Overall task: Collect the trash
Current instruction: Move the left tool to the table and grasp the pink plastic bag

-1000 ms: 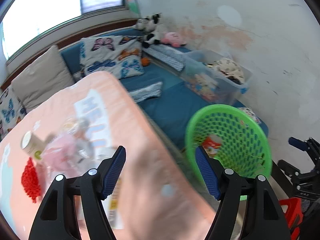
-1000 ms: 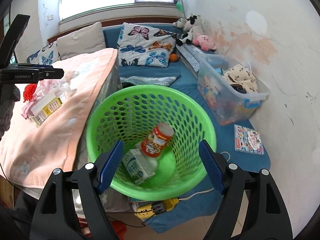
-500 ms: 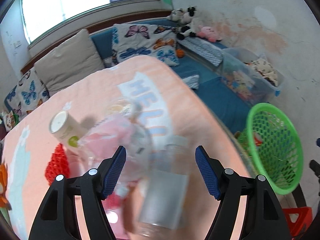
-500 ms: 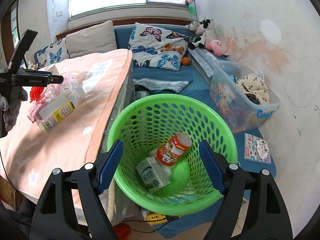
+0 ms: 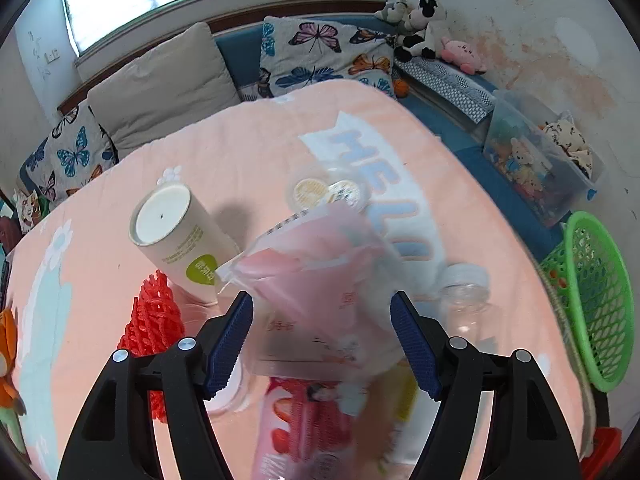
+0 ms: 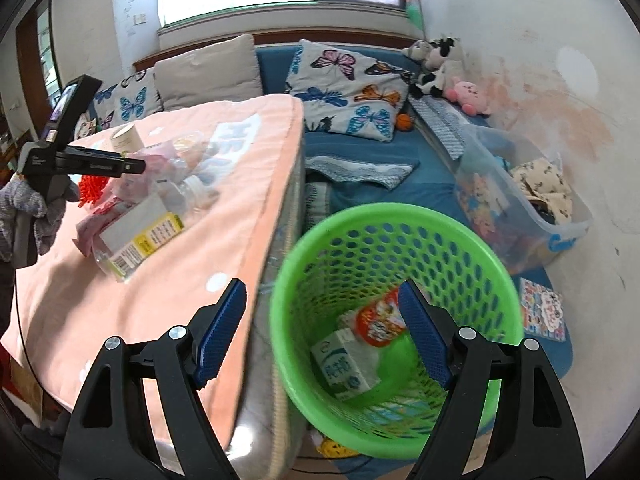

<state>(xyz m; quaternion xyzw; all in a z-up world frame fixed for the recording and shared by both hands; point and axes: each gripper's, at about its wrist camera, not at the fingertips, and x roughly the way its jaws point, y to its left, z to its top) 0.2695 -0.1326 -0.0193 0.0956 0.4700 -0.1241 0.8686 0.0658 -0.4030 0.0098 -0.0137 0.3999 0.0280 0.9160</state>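
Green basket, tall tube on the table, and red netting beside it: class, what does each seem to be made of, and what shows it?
Green basket: likely moulded plastic, glossy, with regular punched-looking holes.
Tall tube: probably matte cardboard, beige with printed label and flat white end.
Red netting: seemingly foam or plastic mesh, with an open stretchy lattice.

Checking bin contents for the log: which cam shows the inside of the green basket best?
Right wrist. It looks down into the green basket, so the milk carton and the red-labelled container at the bottom are visible. The left wrist view catches the green basket only at the frame's right edge, side-on, its contents mostly hidden behind the mesh.
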